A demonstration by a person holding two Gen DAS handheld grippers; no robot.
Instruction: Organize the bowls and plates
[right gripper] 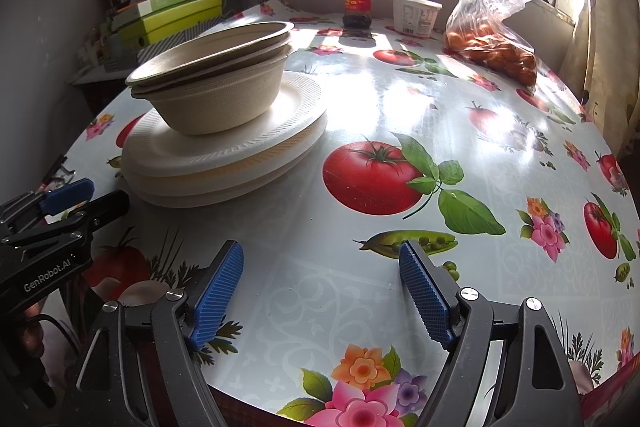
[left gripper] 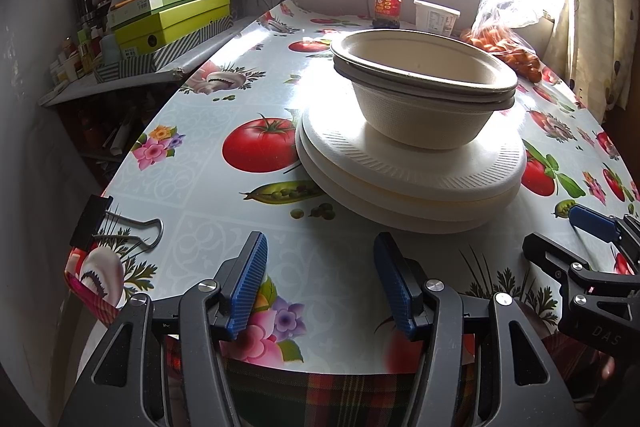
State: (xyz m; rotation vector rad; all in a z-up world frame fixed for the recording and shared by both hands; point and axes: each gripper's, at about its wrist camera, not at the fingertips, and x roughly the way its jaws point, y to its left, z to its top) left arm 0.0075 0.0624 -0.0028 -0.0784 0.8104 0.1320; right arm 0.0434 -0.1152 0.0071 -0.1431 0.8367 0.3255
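Nested beige pulp-fibre bowls (left gripper: 424, 87) with rolled rims sit atop stacked round white foam plates (left gripper: 412, 179), ribbed at the edges, on the glossy vegetable-print surface (right gripper: 380, 147); left gripper (left gripper: 320, 287) and right gripper (right gripper: 320, 295) jaws apart, empty

We read "GenRobot.AI" in pale letters on the black body of the left gripper (right gripper: 80, 201), seen at the lower left edge of the right wrist view. In the left wrist view, the letters "DAS" stand on the black body of the right gripper (left gripper: 560, 231) at the lower right edge. The red jar (left gripper: 389, 2) label, the white tub (left gripper: 435, 17) label and the print on the green boxes (left gripper: 176, 15) are too small for us to read.
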